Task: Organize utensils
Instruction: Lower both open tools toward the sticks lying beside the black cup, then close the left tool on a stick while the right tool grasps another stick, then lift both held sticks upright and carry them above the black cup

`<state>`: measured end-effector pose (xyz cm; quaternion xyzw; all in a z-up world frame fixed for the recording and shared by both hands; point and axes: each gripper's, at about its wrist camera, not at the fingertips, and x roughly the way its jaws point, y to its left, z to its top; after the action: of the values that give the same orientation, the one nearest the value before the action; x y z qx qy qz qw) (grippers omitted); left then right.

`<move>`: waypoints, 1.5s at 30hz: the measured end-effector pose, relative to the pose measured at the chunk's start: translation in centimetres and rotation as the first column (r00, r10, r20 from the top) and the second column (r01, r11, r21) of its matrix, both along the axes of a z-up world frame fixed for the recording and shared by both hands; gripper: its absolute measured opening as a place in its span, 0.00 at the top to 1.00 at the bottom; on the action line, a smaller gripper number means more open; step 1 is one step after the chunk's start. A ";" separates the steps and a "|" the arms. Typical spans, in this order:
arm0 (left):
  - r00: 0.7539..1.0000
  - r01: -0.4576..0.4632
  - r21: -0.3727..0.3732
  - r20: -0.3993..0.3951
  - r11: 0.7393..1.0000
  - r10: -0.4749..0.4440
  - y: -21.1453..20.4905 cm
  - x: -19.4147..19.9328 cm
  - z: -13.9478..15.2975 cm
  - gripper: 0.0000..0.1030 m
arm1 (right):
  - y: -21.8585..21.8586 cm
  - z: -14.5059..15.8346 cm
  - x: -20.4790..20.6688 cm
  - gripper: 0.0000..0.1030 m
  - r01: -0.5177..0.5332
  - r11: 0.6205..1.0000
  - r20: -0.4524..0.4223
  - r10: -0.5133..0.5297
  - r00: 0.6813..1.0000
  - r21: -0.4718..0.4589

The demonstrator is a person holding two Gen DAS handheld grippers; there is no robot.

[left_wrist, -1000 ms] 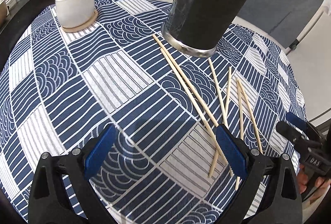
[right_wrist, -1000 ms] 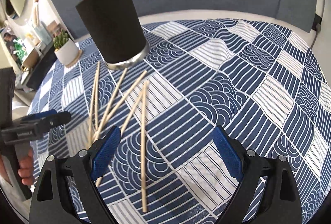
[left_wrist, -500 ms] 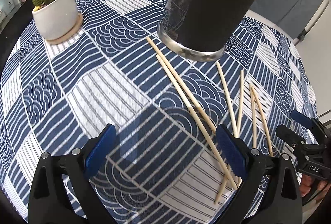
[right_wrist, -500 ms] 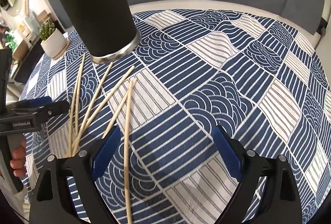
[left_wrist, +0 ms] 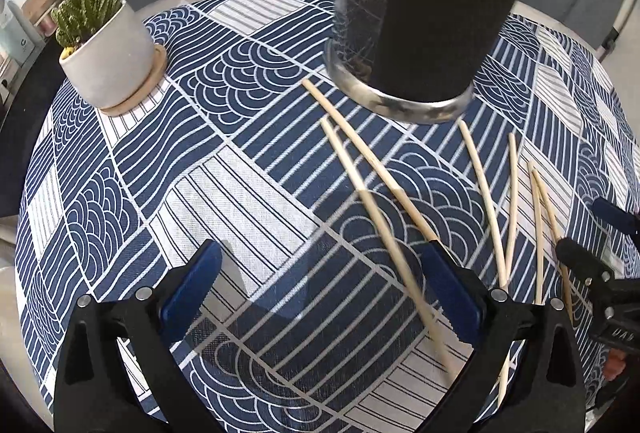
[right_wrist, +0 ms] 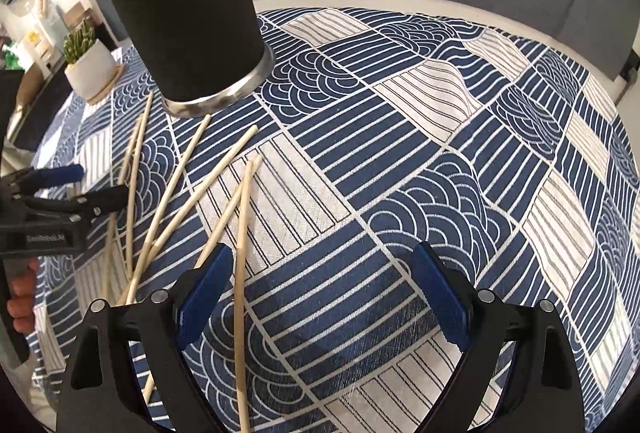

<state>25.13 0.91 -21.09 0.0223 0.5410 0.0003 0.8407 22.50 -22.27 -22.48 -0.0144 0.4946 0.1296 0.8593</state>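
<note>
Plainly, 6 light, stiff, slippery wooden chopsticks [left_wrist: 390,193] lie loose on the tablecloth [left_wrist: 240,193] before the black holder [left_wrist: 420,13]; both left gripper [left_wrist: 324,293] and right gripper [right_wrist: 320,293] gape wide, empty (pinch mid-shaft, probably).

The left claw [left_wrist: 320,289] is held wide open, low over the table. The right claw [right_wrist: 324,285] is held wide open too, gripping nothing.

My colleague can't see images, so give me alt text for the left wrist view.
The open left claw hovers over loose wooden chopsticks scattered on a blue patterned tablecloth in front of a tall black holder. A potted cactus stands far left.
</note>
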 end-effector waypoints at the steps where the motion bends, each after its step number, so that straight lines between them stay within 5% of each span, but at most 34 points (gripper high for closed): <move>1: 1.000 -0.010 -0.001 -0.004 1.000 0.010 0.2 0.2 0.0 0.05 | 0.2 -0.1 0.1 0.16 -0.002 1.000 -0.001 0.002 1.000 -0.024; 8: 0.999 0.011 0.001 -0.032 1.000 -0.011 0.1 0.6 -0.1 0.06 | 0.4 -0.4 1.1 0.07 0.047 0.997 -0.057 -0.050 0.997 -0.054; 15: 0.997 0.042 0.002 -0.057 0.999 -0.042 0.0 0.6 0.6 0.22 | 0.7 -0.2 1.8 0.10 0.030 0.997 -0.100 -0.038 0.994 -0.077; 20: 0.997 0.022 0.001 -0.068 1.000 -0.022 0.4 -0.5 0.6 0.26 | 0.5 0.6 1.3 0.63 0.048 0.996 -0.104 -0.055 0.993 -0.073; 23: 0.997 0.011 -0.002 -0.072 1.000 -0.011 0.8 -1.0 0.8 0.35 | 0.6 0.9 1.0 0.86 0.044 0.996 -0.110 -0.052 0.993 -0.074; 25: 0.998 0.004 -0.005 -0.069 1.000 -0.004 1.2 -1.6 0.9 0.41 | 0.7 1.0 0.6 0.93 0.040 0.996 -0.111 -0.049 0.993 -0.082; 45: 0.993 -0.093 -0.024 -0.076 0.995 0.091 3.8 -8.3 1.7 0.82 | -2.0 0.9 -4.8 0.95 0.020 0.996 -0.148 -0.032 0.989 -0.084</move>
<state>16.80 4.74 -19.40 -0.0142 0.5726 0.0307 0.8192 17.69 -24.27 -21.59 -0.0336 0.5624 0.0987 0.8202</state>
